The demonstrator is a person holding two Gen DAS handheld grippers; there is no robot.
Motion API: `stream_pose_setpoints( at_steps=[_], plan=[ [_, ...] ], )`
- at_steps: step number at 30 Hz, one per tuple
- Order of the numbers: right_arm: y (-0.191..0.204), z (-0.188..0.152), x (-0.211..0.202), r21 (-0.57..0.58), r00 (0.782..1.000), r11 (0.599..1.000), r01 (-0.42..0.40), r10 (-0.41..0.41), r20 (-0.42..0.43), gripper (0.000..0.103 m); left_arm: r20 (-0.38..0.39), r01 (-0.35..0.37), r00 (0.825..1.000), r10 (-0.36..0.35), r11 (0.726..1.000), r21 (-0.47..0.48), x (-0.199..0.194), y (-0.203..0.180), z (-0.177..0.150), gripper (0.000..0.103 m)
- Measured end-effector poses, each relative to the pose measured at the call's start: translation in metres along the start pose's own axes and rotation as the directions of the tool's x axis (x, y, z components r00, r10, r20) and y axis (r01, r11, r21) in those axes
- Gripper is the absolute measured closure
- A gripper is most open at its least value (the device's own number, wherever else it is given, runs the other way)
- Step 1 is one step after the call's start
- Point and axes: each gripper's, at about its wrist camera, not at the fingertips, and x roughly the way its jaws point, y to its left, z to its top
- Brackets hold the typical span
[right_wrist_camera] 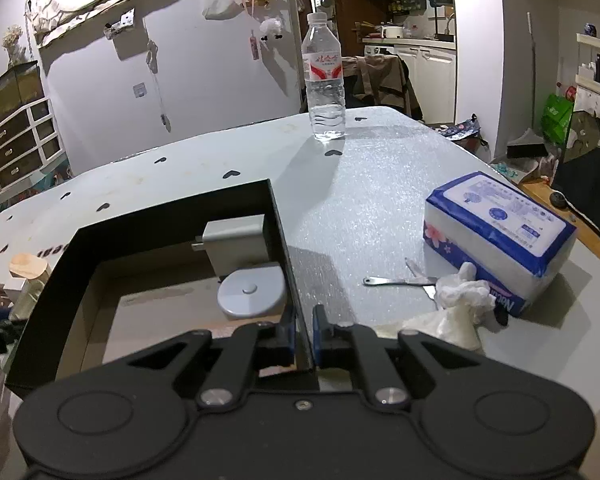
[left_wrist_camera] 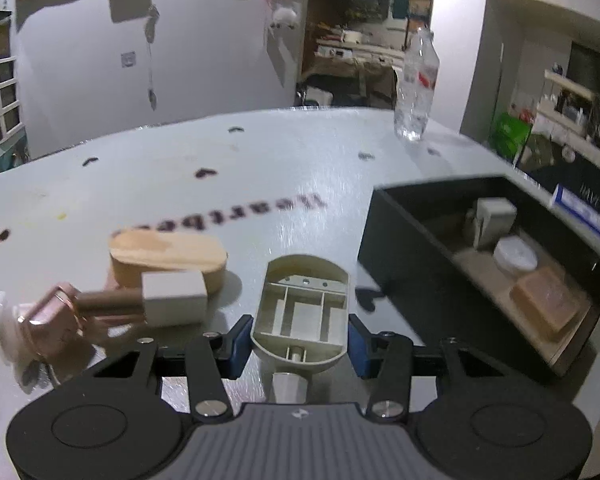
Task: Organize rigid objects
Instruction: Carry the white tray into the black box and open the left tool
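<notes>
Left gripper [left_wrist_camera: 300, 338] jaws stood on either side of a cream oval housing [left_wrist_camera: 302, 308] on the grey table [left_wrist_camera: 260, 168]; contact of the blue pads could not be confirmed. At ten o'clock lay a wooden oval block [left_wrist_camera: 168, 256] and a white adapter [left_wrist_camera: 174, 298]. Right gripper [right_wrist_camera: 303, 334] jaws were clamped on the black box [right_wrist_camera: 278, 216] wall. Inside the box sat a grey charger [right_wrist_camera: 236, 244] and a round white disc [right_wrist_camera: 250, 294].

Black box [right_wrist_camera: 160, 216] on a grey table [right_wrist_camera: 372, 200] with black hearts.
</notes>
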Motion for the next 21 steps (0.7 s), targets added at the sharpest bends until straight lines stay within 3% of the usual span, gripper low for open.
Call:
stream_pose_setpoints(
  at_steps=[5, 12, 18, 21],
  plan=[
    [0.000, 0.000, 0.001, 0.004, 1.000, 1.000, -0.007, 0.007, 0.000, 0.094, 0.041, 0.069, 0.997, -0.065, 0.994, -0.087, -0.019, -0.001, 0.018, 0.054],
    [-0.002, 0.000, 0.001, 0.003, 1.000, 1.000, -0.019, 0.019, 0.002, 0.093, 0.116, 0.201, 0.976, -0.184, 0.967, -0.154, -0.031, -0.027, 0.054, 0.054],
    [-0.001, 0.001, 0.001, 0.003, 1.000, 1.000, -0.017, 0.017, -0.006, 0.093, 0.028, 0.283, 0.957, -0.288, 0.913, -0.292, 0.001, -0.056, 0.077, 0.054],
    [-0.001, 0.001, 0.001, 0.003, 1.000, 1.000, -0.017, 0.017, -0.008, 0.093, -0.035, 0.291, 0.947, -0.319, 0.900, -0.324, 0.022, -0.073, 0.081, 0.054]
  ],
)
